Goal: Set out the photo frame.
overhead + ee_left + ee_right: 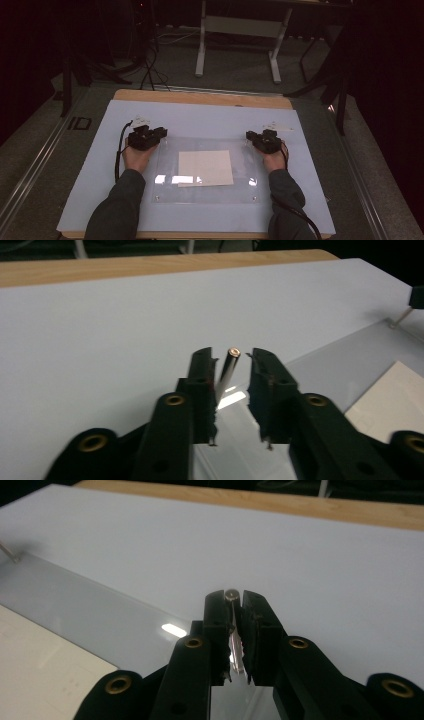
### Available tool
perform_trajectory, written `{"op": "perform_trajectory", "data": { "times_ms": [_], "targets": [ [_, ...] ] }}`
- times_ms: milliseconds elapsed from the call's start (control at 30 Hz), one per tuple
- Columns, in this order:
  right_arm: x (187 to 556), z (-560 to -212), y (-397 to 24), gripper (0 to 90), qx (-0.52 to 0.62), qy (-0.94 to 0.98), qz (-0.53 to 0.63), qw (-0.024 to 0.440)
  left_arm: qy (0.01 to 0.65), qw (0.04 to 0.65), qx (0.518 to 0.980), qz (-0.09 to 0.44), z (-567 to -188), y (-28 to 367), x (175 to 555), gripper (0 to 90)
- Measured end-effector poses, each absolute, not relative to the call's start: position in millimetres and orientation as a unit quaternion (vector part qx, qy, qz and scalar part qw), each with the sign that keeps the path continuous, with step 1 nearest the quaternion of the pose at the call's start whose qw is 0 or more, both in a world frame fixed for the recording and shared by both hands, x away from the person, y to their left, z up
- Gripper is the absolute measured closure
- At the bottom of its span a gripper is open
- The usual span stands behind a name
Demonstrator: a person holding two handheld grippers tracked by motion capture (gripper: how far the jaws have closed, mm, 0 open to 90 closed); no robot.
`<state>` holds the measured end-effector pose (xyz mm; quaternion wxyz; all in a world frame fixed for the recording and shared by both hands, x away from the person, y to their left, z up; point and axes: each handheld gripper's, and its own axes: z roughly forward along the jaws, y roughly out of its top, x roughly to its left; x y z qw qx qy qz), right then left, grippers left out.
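On the bench (125, 95), a clear acrylic sheet (205, 192) lies on a pale blue mat (200, 117), with a cream paper square (205, 168) under its middle. At the sheet's far left corner, a short shiny metal pin (228, 371) stands between the left gripper's (231, 356) jaws, which are slightly apart, a gap showing on its right side. At the far right corner, the right gripper's (233, 596) jaws clamp a second metal pin (232, 595).

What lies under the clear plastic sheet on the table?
Through the clear plastic sheet a cream paper square shows, on the pale blue mat. Glare hides a patch near the paper's front left corner.
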<state>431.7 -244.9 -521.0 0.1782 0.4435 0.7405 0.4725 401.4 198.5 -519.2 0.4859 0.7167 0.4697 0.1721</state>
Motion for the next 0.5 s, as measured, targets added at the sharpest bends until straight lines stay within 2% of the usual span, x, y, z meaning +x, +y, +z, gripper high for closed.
{"op": "perform_trajectory", "data": {
  "times_ms": [100, 500],
  "targets": [
    [430.7, -519.4, -245.5, 81.8, 0.441, 0.741, 0.473, 0.182, 0.473, 0.478, 0.718, 0.177, -519.7, 198.1, 401.7, 81.7],
    [430.6, -519.3, -244.3, 83.3, 0.439, 0.743, 0.469, 0.187, 0.471, 0.48, 0.718, 0.18, -521.3, 197.6, 403.4, 81.4]
  ]
}}
